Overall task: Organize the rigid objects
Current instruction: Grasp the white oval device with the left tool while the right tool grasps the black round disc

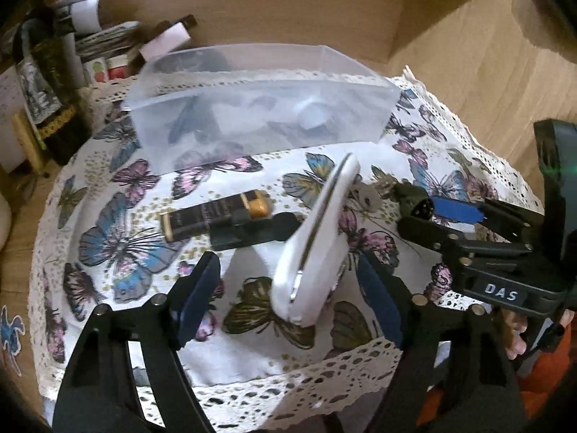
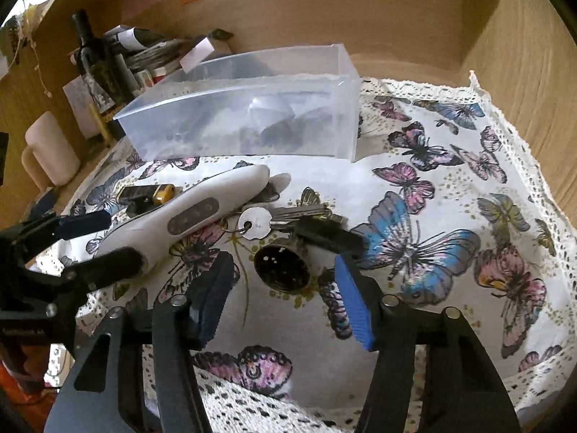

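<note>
While unclamped, hand-held grippers [image 1: 288, 285] astride objects.

Left wrist view: camera sits behind the left gripper [image 1: 288, 296], looking steeply down and forward, close to the butterfly tablecloth [image 1: 108, 195]. The clear plastic bin [image 1: 259, 115] fills the upper centre; the right gripper [image 1: 432, 216] enters at right centre.

Right wrist view: camera sits behind the right gripper [image 2: 281, 296], angled down likewise, equally close. The left gripper [image 2: 90, 238] enters at left centre.

Shared: tablecloth [image 2: 432, 187], bin [image 2: 245, 119], white handheld device [image 1: 313, 252] [image 2: 187, 216], wooden wall [image 1: 288, 18] [image 2: 360, 11] behind.
</note>
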`<state>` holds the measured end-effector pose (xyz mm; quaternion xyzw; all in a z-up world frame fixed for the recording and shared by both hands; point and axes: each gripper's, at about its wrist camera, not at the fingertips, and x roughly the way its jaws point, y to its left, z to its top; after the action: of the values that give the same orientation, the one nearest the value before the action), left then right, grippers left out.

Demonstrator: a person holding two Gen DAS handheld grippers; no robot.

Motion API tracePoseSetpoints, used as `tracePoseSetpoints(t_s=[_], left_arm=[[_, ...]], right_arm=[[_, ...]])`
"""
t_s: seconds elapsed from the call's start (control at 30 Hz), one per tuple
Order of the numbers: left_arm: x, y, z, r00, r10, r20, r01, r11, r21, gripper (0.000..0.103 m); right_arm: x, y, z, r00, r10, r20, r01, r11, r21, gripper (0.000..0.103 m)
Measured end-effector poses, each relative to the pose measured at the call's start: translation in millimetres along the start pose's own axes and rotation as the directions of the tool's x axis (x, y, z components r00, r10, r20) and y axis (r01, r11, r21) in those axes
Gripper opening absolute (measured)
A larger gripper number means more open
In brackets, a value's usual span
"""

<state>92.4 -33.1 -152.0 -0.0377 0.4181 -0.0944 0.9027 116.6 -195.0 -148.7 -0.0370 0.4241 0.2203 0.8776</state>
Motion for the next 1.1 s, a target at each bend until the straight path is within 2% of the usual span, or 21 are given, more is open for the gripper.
tracePoseSetpoints(t_s=[0.17,0.23,0.3,0.37,0.47,0.73,1.1], left_arm=[[17,-5,2,0.999,-0.030,-0.045,0.029,1.000,-0.004,0.059],[21,-8,3,0.999,-0.017,-0.036,0.017,1.000,0.004,0.058],[23,-12,2,0.999,-0.016,-0.029,0.017,1.000,0.016,0.054],[24,-15,0,1.000,-0.003,-0.020,0.004,0.999,0.038,0.043],[20,-18,-4,1.000,-0.025,-0.009,0.025,0.998,0.063,0.039],[8,-12,-7,1.000,-0.022,0.019,0.022,0.999,0.047,0.037],[-31,-6,4,0.991,-0.016,0.132,0.014,1.000,0.018,0.037]], right_arm=[[6,2,2,1.000,-0.004,0.002,0.004,1.000,-0.002,0.047],[7,2,2,1.000,-0.010,0.004,0.010,1.000,-0.008,0.043],[7,3,1,1.000,-0.022,0.007,0.022,1.000,-0.016,0.037],[7,3,1,1.000,-0.023,0.009,0.023,1.000,-0.016,0.031],[6,1,1,1.000,-0.014,0.012,0.014,1.000,-0.009,0.030],[-2,3,-1,0.999,-0.017,0.031,0.017,1.000,-0.017,0.030],[-25,7,9,0.994,-0.019,0.111,0.020,1.000,-0.014,0.030]])
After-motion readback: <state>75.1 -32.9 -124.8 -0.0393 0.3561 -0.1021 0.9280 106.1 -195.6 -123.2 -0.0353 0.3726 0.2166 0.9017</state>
